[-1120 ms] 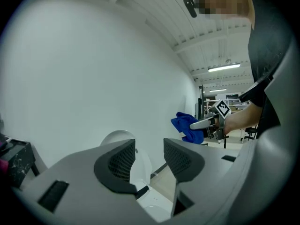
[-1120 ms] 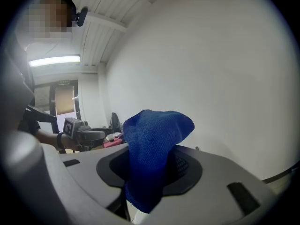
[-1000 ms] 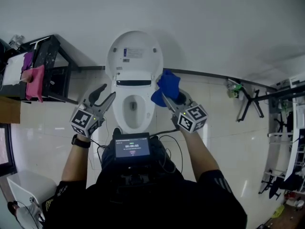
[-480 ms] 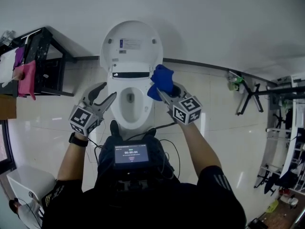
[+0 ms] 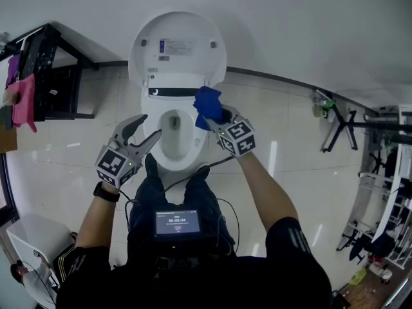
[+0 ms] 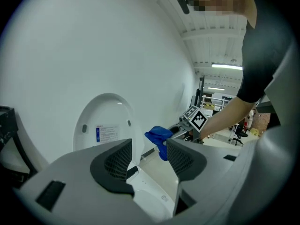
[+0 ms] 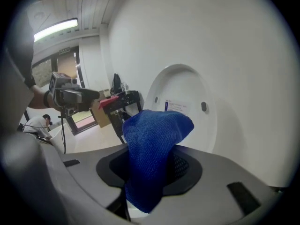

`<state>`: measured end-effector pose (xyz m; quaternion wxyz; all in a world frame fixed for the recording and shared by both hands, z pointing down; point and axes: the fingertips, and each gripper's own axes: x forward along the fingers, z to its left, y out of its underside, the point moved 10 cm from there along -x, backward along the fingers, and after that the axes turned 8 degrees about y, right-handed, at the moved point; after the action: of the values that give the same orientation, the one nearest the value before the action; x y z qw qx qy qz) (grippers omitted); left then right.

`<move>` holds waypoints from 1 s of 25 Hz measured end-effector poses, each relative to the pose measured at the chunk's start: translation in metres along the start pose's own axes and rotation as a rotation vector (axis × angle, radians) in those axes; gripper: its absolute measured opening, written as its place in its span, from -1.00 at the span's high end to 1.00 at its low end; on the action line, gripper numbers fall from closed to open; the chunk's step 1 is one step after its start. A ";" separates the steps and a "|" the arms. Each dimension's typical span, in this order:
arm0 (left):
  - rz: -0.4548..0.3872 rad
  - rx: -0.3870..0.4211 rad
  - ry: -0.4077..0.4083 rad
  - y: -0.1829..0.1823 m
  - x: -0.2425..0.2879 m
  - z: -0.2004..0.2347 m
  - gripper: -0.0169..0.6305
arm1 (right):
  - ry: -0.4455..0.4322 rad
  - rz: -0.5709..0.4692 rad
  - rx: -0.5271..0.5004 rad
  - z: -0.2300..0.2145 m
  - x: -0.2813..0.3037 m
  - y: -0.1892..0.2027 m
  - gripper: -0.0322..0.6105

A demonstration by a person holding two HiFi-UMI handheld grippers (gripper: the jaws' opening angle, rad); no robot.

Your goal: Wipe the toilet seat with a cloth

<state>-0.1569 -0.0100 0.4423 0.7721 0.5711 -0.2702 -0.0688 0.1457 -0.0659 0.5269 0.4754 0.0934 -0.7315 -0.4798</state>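
A white toilet (image 5: 168, 150) stands against the wall with its lid (image 5: 177, 50) raised; the lid (image 6: 105, 123) also shows in the left gripper view and the lid (image 7: 183, 102) in the right gripper view. My right gripper (image 5: 215, 118) is shut on a blue cloth (image 5: 207, 106), held over the seat's back right rim. The cloth (image 7: 152, 149) bulges up between its jaws. My left gripper (image 5: 143, 131) hangs open and empty by the bowl's left side. From there I see the blue cloth (image 6: 159, 137) and the right gripper (image 6: 180, 131).
A black rack (image 5: 48, 76) with a pink rag (image 5: 24, 102) stands left of the toilet. A black folding stand (image 5: 341, 118) leans at the right wall. A person's legs and a chest-mounted screen (image 5: 177, 223) fill the floor just before the bowl.
My right gripper has carried the blue cloth left and forward, from beside the toilet to over the seat's rim. The left gripper has barely shifted.
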 end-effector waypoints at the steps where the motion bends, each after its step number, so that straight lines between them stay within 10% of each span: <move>1: 0.011 -0.006 0.001 0.010 0.003 0.003 0.20 | -0.002 0.018 -0.018 -0.004 0.013 0.009 0.38; 25: 0.089 -0.164 0.048 0.169 0.100 0.054 0.16 | -0.080 0.534 -0.699 -0.035 0.274 0.220 0.38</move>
<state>-0.1338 -0.0402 0.6425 0.8248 0.4950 -0.2699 -0.0427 0.0978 -0.1350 0.8697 0.5570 -0.2841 -0.5415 -0.5619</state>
